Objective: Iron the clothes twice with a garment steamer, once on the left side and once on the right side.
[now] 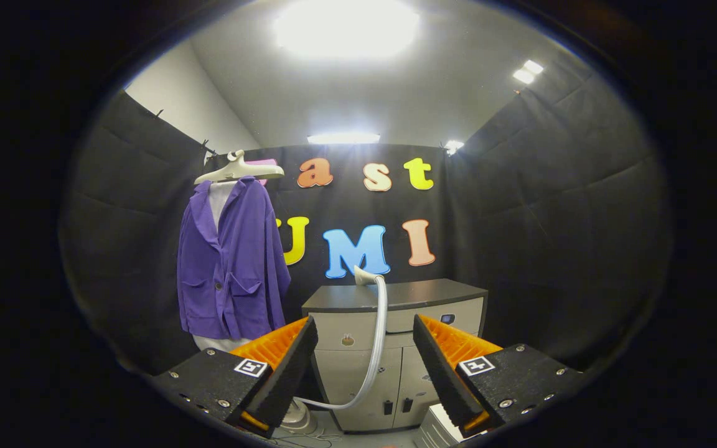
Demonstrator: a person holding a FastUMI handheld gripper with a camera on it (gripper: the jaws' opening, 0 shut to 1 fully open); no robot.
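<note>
A purple jacket over a white garment hangs on a pale hanger against the booth wall, beyond and left of my left finger. The steamer head rests on top of a grey cabinet, and its pale hose curves down the cabinet front to the steamer base on the floor behind my left finger. My gripper is open, its fingers spread wide with the hose seen in the gap, far ahead of them. Nothing is held.
The grey cabinet with drawers and two lower doors stands straight ahead against the back wall. Black cloth walls close in on the left and right. A white ribbed object lies on the floor under my right finger.
</note>
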